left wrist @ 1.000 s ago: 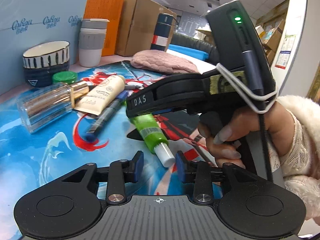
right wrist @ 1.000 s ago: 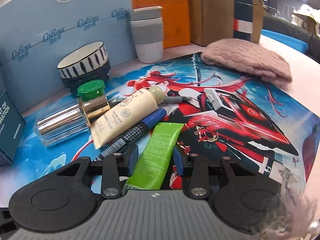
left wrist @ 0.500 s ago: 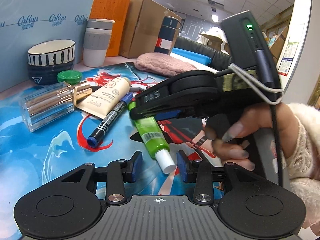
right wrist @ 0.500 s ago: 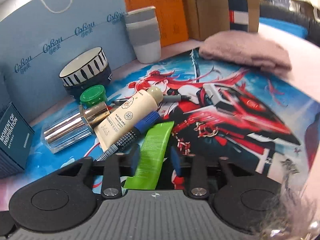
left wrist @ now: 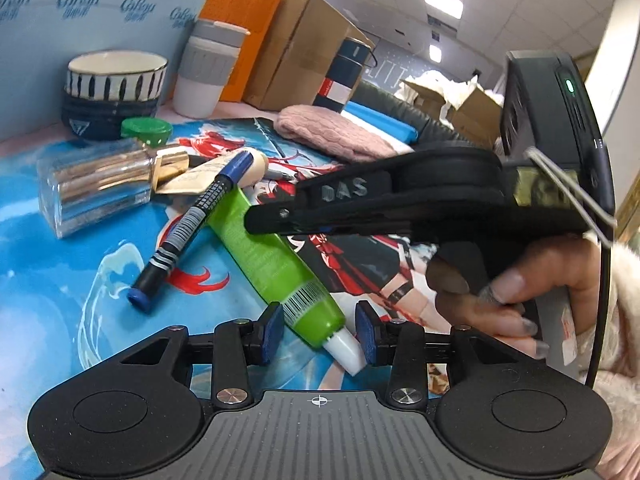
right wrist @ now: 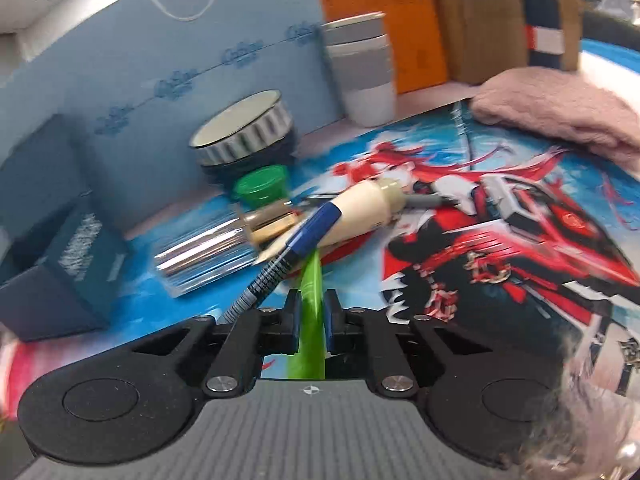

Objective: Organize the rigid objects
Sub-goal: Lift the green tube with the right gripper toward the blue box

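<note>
The right gripper (right wrist: 311, 322), its jaws having just been closing, is pinching the crimped end of the green tube (right wrist: 310, 320) while the left gripper (left wrist: 319, 330) is waiting part-open around its white cap (left wrist: 347, 350); lifting it clear of the marker pen (right wrist: 294, 254) probably comes next.

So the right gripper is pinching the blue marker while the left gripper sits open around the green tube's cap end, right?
Not quite. The right gripper is pinching the green tube, not the blue marker, which lies beside it; the right wrist view shows this. The left gripper does sit open around the tube's cap end.
</note>
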### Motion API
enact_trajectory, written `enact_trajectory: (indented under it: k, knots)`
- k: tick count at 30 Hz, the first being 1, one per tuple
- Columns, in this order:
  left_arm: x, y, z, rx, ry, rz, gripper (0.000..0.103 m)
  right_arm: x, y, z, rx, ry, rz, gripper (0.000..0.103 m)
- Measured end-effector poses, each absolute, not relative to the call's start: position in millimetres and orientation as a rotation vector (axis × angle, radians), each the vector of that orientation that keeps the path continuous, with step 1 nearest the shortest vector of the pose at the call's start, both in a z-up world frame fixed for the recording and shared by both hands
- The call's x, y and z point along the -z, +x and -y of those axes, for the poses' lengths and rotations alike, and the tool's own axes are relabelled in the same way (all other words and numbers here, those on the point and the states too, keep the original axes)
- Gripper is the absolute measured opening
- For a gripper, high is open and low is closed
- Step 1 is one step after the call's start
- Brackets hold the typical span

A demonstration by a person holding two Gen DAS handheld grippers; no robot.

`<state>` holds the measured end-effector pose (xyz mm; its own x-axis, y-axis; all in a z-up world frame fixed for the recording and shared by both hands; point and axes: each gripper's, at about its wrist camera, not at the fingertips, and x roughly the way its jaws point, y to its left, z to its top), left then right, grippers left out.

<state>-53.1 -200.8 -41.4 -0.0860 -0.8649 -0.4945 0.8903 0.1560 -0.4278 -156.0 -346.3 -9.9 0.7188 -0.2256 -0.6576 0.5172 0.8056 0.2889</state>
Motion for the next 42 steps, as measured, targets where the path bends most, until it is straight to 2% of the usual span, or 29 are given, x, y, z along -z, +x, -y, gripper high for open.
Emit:
enact_trajectory:
  k: [6,13,19,24,28,33,41,42]
  knots:
    - [41.4,-53.4,200.2,1.452,0.04,-0.783,0.038,11.5,-158.8,353.1,0.409,0.541,-0.658,0.012]
    - [41.1,-51.8,198.6,1.444,0.035,-0.781,0.038,26.9,-164.4,372.8,0.298,0.81,-0.718,0.015]
    - [40.4,-52.8,198.1,1.443,0.037,-0.779,0.038,19.8,-141.0,358.5,0.342,0.606,-0.733,0.015]
    - [38.9,-53.1,196.0,1.454,0.036,-0.776,0.039,14.4,-126.2,346.7,0.387,0.448,-0.76,0.011]
    - [29.4,-53.7,188.7,1.491,0.024,-0.758,0.042,-2.2,-143.0,342.4,0.367,0.47,-0.681,0.011]
    - [7.0,-56.9,174.4,1.477,0.009,-0.668,0.052,-41.2,-162.8,328.9,0.354,0.451,-0.543,0.011]
    - [-30.4,-41.8,138.6,1.349,-0.044,-0.534,0.054,-99.6,-164.3,290.8,0.308,0.354,-0.328,0.011]
    - [-34.8,-37.3,130.8,1.334,-0.057,-0.513,0.059,-105.7,-163.0,286.8,0.286,0.345,-0.301,0.011]
